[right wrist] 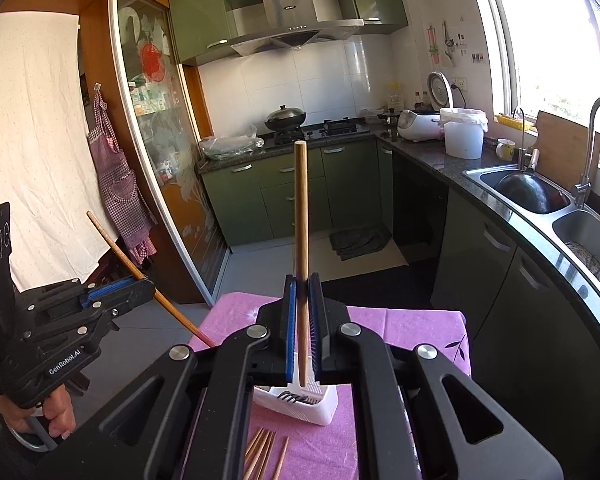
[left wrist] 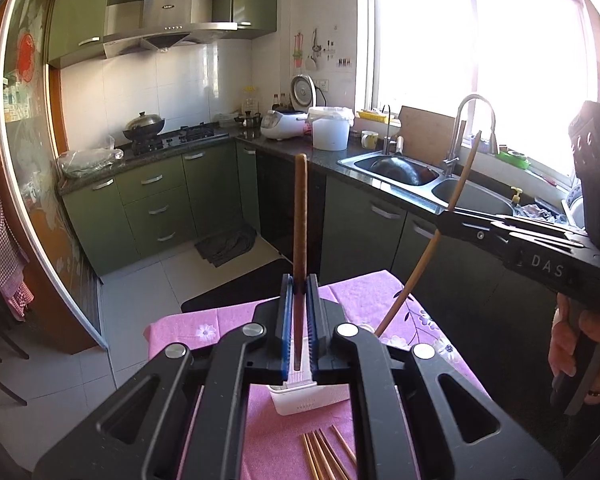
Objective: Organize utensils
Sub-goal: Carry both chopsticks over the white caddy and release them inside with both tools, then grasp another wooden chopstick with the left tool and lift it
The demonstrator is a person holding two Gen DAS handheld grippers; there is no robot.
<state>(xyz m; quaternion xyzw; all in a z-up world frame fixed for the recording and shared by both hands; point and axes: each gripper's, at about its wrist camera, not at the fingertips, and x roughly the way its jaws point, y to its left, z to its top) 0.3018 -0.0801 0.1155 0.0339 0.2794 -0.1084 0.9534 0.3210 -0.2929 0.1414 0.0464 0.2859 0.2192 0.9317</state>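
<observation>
My left gripper [left wrist: 299,284] is shut on a dark brown chopstick [left wrist: 300,208] that stands upright between its blue pads. My right gripper [right wrist: 302,280] is shut on a lighter wooden chopstick [right wrist: 301,200], also upright. Both hang above a white utensil holder [left wrist: 308,400] [right wrist: 300,404] on the pink flowered tablecloth [left wrist: 228,320] [right wrist: 400,328]. Several loose chopsticks [left wrist: 324,456] [right wrist: 264,452] lie on the cloth in front of the holder. The right gripper [left wrist: 444,214] shows at the right of the left wrist view, and the left gripper [right wrist: 148,284] at the left of the right wrist view.
A dark counter with a double sink [left wrist: 412,172] [right wrist: 540,200] runs along the right under the window. Green cabinets [left wrist: 156,204] and a stove with a wok [right wrist: 286,118] stand at the back. A person's hand [right wrist: 56,412] holds the left gripper's handle.
</observation>
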